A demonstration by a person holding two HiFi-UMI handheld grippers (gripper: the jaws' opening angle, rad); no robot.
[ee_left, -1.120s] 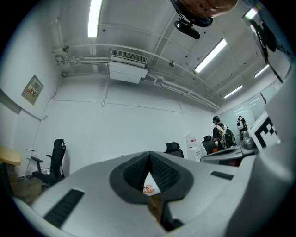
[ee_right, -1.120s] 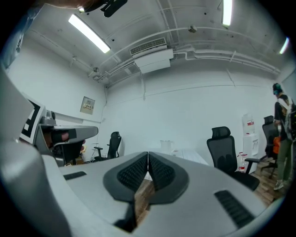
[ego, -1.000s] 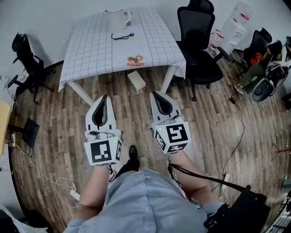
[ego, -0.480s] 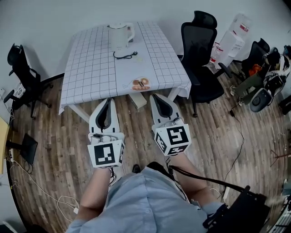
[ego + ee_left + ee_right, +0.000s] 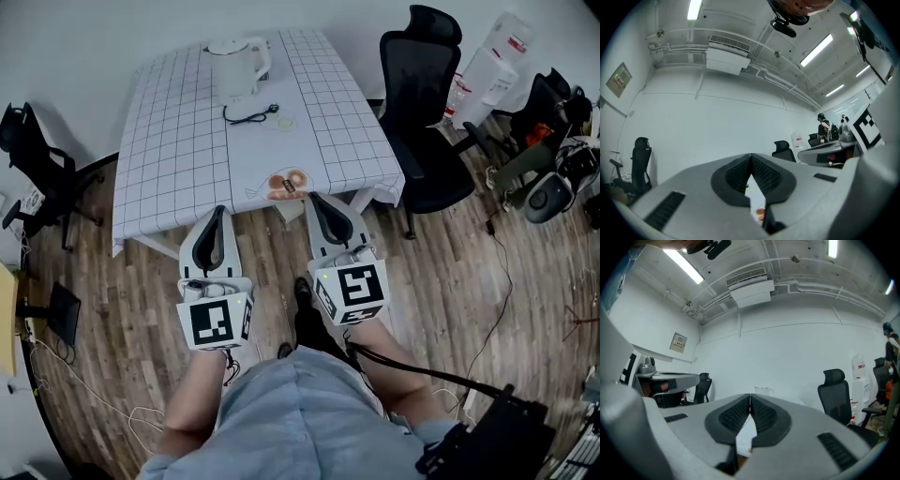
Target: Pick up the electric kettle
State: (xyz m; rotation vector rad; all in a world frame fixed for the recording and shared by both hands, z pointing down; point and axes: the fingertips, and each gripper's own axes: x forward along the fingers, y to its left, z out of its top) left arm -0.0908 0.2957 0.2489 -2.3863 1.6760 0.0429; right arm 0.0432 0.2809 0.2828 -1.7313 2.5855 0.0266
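I read both tools as jaws together, nothing between them. The left tool (image 5: 214, 212) and right tool (image 5: 315, 198) are side by side over the brown wood-plank floor (image 5: 122, 309), tips at the near edge of the worktop (image 5: 169, 150) with its white grid-lined cloth. The white plastic electric kettle (image 5: 234, 67) stands upright at the worktop's far end, well apart from both tools. A thin black cord (image 5: 249, 114) lies just in front of it. A small orange-brown item (image 5: 287, 184) sits at the near edge, near the right tool's tips. A black office chair (image 5: 427, 89) stands right of the worktop.
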